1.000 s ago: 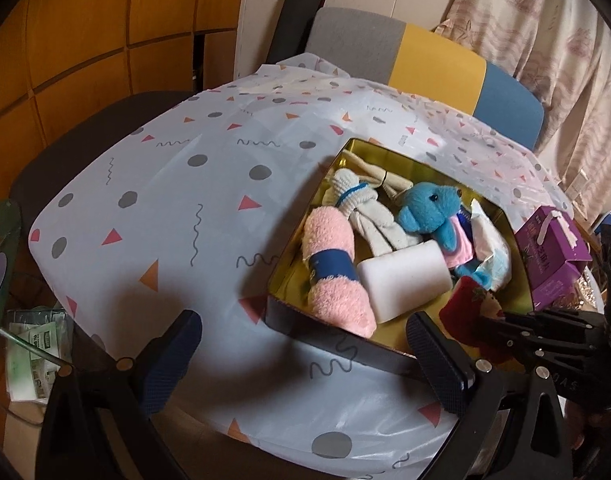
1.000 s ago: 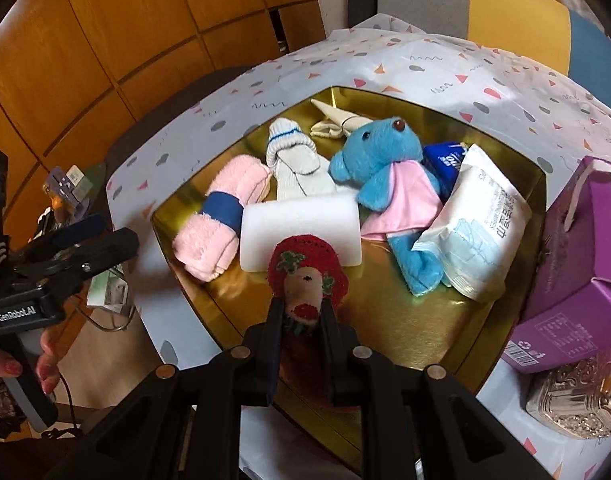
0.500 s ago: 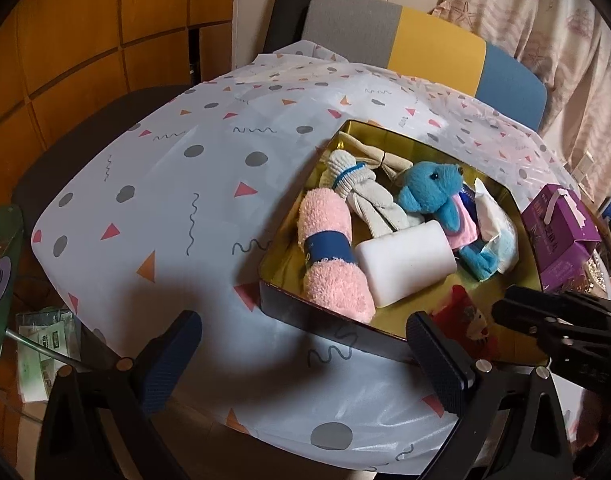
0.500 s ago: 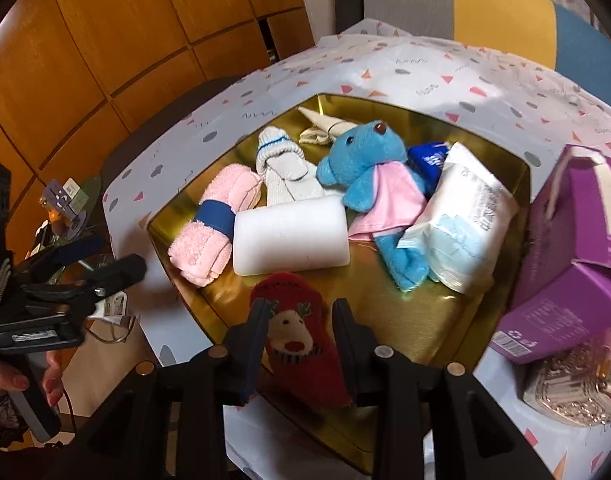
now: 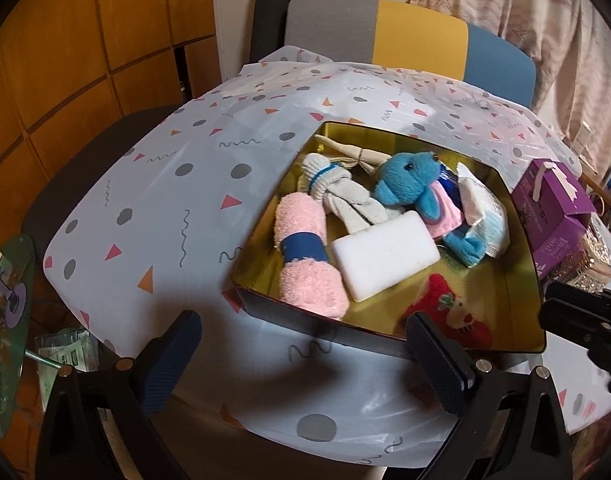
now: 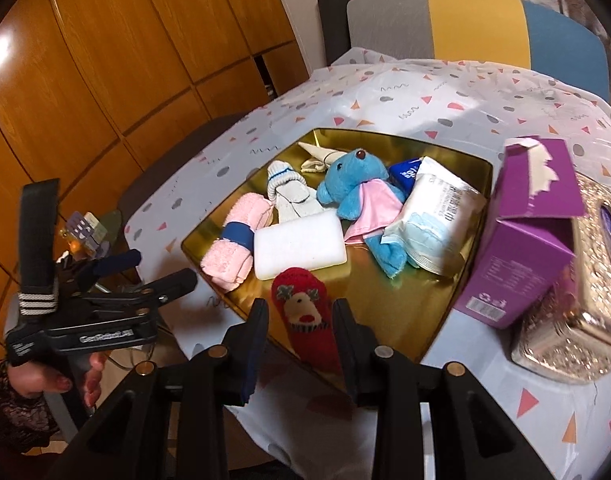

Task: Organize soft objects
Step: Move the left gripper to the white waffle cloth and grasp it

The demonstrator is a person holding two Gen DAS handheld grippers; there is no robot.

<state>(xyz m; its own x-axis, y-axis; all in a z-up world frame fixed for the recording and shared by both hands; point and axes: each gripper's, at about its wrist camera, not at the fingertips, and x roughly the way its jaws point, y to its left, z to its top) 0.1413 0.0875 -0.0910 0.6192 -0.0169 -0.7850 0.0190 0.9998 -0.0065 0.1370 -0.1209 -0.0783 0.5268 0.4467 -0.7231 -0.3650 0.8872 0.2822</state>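
- Red reindeer sock [image 6: 305, 320]: lies in the gold tray [image 6: 421, 308] at its near edge, just in front of the white sponge block [image 6: 299, 246]. Long axis runs from the near rim toward the sponge; rounded end points into the tray, reindeer face up.
- Right gripper [image 6: 299, 328]: jaws parted, one finger on each side of the sock, neither visibly pressing it; level over the tray's near rim.
- Left gripper [image 5: 301, 356]: jaws wide apart, holding nothing, over the patterned tablecloth [image 5: 177, 184] left of the tray. In the right wrist view, a hand [image 6: 45, 380] grasps its handle, fingers pointing toward the tray.
- Other tray contents: pink rolled towel [image 6: 235, 256] with blue band, white sock bundle [image 6: 291, 196], blue plush toy [image 6: 353, 192], white wipes packet [image 6: 433, 220].
- Purple box [image 6: 525, 232]: upright, just beside the tray's right side.
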